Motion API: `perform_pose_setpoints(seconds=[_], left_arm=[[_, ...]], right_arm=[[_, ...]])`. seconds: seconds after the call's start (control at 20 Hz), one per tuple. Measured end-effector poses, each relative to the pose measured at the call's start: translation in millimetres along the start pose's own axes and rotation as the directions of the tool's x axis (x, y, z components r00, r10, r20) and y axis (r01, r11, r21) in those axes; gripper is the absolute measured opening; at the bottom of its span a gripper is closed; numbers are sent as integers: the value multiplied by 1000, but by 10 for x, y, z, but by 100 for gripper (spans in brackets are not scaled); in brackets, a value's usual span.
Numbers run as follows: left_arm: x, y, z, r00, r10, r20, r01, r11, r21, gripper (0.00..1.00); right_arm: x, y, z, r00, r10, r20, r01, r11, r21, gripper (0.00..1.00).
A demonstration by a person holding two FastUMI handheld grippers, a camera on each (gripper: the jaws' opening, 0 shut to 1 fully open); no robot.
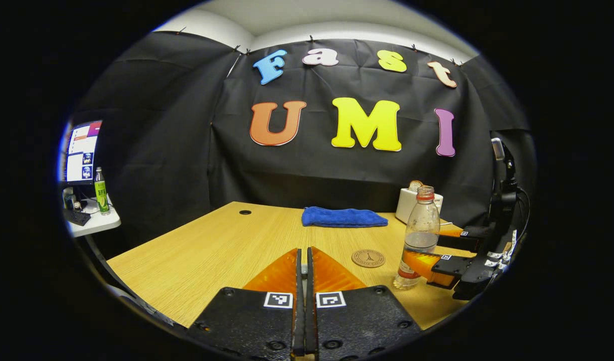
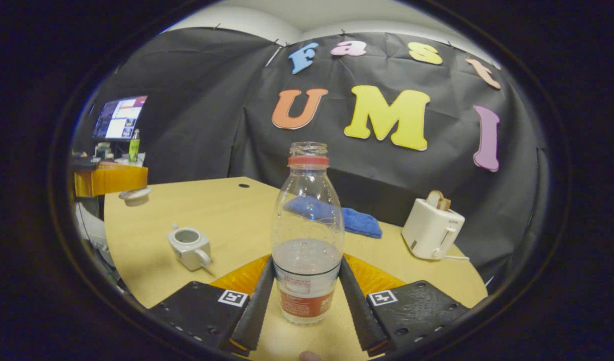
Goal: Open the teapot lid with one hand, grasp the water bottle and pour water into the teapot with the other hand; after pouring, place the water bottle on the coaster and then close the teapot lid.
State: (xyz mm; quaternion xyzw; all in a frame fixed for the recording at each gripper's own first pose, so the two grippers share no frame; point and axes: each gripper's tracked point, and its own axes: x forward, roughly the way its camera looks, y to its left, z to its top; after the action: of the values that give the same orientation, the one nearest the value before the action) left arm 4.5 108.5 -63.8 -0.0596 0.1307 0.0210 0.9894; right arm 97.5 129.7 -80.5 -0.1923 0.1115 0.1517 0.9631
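One bottle (image 2: 307, 235), one teapot (image 2: 189, 246), one lid (image 2: 135, 195), one coaster (image 1: 368, 258), one blue cloth (image 1: 343, 216), one toaster (image 2: 431, 228) and two grippers are on record.

The bottle stands upright on the table (image 1: 211, 245), long axis vertical, mouth up and uncapped, roughly a third full of water. In the left gripper view it stands just right of the coaster, not on it.

The right gripper (image 2: 307, 293) sits level at table height, its fingers on either side of the bottle's lower, labelled part. Both appear to touch the bottle; firm pressure cannot be confirmed.

The left gripper (image 1: 303, 281) points across the table toward the cloth, jaws closed flat against each other. In the right gripper view its fingers (image 2: 111, 179) show at the far left with the lid directly beneath them; whether they hold the lid cannot be told.

The teapot stands open near the table's left edge in the right gripper view, handle toward the camera. The toaster stands at the back right with bread in its slot.
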Motion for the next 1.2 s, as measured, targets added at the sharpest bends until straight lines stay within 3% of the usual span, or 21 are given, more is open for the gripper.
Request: perform_pose_setpoints(seconds=[0.1, 0.2, 0.45, 0.65, 0.85, 1.05, 1.2], left_arm=[[9, 8, -12, 1000, -3, -7, 3, 1000, -3, 3], [13, 7, -11, 1000, -18, 2, 18, 1000, -3, 3], [44, 114, -38, 1000, -25, 13, 25, 1000, 12, 3], [71, 245, -20, 999, -18, 27, 18, 1000, 4, 3], [82, 380, -23, 999, 7, 32, -7, 1000, 1, 3], [56, 456, -21, 999, 15, 31, -15, 1000, 10, 3], [58, 451, -9, 1000, 0, 32, -1, 1000, 13, 3]], right_arm=[[85, -10, -9, 999, -13, -29, 9, 991, -133, 72], [166, -23, -1, 998, -23, -53, 8, 961, -278, 72], [320, 121, 14, 999, -19, -28, 0, 821, -571, 72], [462, 235, 2, 1000, -8, -22, -10, 715, -699, 72], [511, 307, 17, 1000, -26, 10, 23, 580, -815, 72], [576, 326, -102, 1000, -24, -8, 5, 503, -864, 72], [585, 341, 0, 999, -31, 26, 37, 417, -908, 72]])
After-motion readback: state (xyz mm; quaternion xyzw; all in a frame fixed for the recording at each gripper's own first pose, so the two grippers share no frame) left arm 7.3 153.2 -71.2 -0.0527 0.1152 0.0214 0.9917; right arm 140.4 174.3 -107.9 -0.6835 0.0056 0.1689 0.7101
